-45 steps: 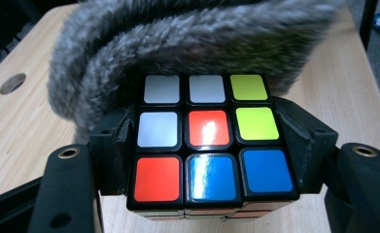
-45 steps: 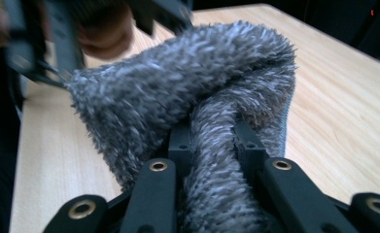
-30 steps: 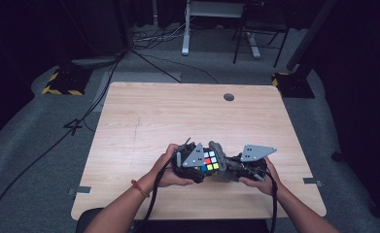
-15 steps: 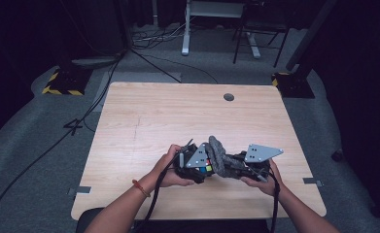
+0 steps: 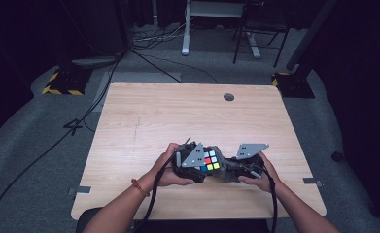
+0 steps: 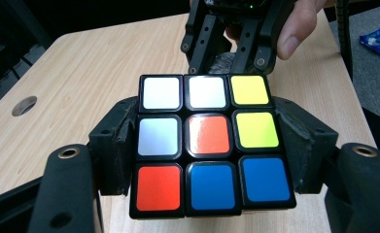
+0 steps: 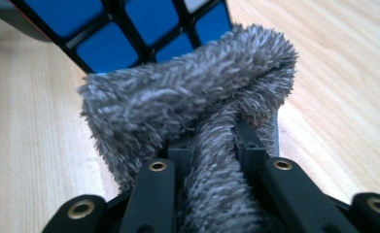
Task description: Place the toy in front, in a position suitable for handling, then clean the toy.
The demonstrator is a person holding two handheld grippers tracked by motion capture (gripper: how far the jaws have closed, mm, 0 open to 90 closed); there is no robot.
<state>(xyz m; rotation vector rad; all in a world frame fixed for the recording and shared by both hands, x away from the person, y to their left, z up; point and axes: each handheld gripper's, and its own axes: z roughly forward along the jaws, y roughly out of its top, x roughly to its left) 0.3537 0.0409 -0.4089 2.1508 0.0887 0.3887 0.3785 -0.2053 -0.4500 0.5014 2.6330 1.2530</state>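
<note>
The left tool [image 5: 199, 162] clamps the cube [image 6: 211, 145], the right tool [image 7: 212, 145] pinches the cloth [image 7: 187, 102] against it: wiping; next, rub another face.

Table: light wood table [image 5: 153, 121], rectangular, with a round grommet hole [image 5: 229, 97] near its far edge, right of centre.
Floor: grey carpet [image 5: 42, 160]; black cables [image 5: 46, 145] trail across it off the table's left edge and beyond the far edge.
Markings: yellow-and-black hazard-striped base [image 5: 61, 85] beyond the far left corner; grey tape tabs [image 5: 82, 190] on the floor by both side edges.
Furniture: white desk legs [image 5: 186, 29] and dark chair legs [image 5: 246, 41] behind the far edge.
Light: table lit, surroundings dark.
</note>
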